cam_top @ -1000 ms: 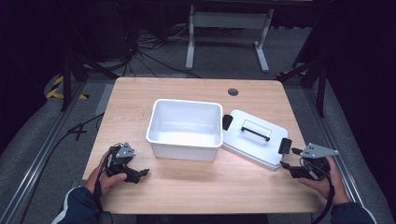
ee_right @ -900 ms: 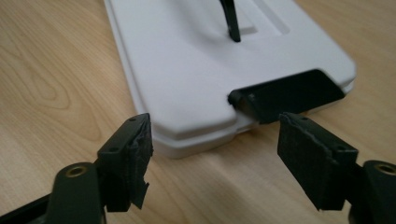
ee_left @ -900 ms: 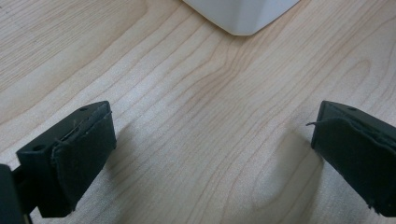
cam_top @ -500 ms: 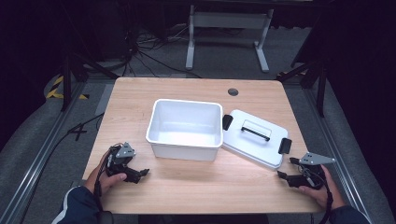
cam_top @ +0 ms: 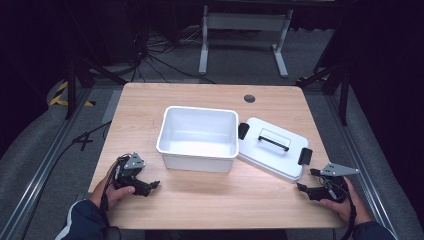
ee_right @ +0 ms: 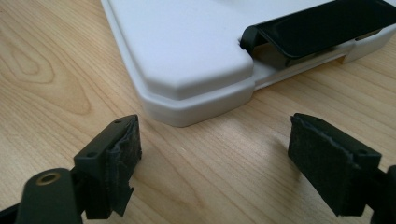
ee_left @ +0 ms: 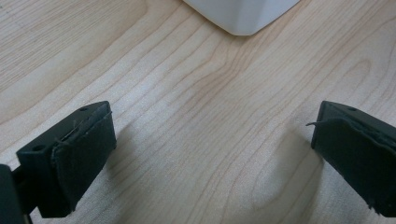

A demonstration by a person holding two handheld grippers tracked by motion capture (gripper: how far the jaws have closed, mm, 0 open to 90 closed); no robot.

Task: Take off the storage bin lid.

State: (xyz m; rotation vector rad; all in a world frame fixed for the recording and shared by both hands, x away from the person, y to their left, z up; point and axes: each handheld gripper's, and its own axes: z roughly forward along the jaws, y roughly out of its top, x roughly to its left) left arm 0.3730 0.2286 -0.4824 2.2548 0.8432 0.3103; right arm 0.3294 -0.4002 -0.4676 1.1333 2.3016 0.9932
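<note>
An empty white bin [cam_top: 196, 152] stands at the table's middle, and its corner [ee_left: 243, 14] shows ahead of my left gripper. The white lid [cam_top: 265, 155] with a black handle [cam_top: 273, 139] lies flat to the bin's right. My left gripper [cam_top: 150, 186] rests on the wood near the front left, open and empty [ee_left: 215, 158]. My right gripper [cam_top: 305, 179] sits low at the front right, just short of the lid's near corner [ee_right: 187, 51] and its black latch [ee_right: 317, 28]. Its jaws [ee_right: 219, 163] have just been opening and stand wide, with bare wood between them.
The wooden table [cam_top: 235, 205] has a round cable hole [cam_top: 249, 98] near its far edge. Beyond it stand a grey metal frame [cam_top: 245, 22] and cables on the dark floor. A cable [cam_top: 75, 145] trails off the table's left side.
My right hand has sunk toward the table at the front right, just off the lid's near corner. The left hand, the bin and the lid have not moved.
</note>
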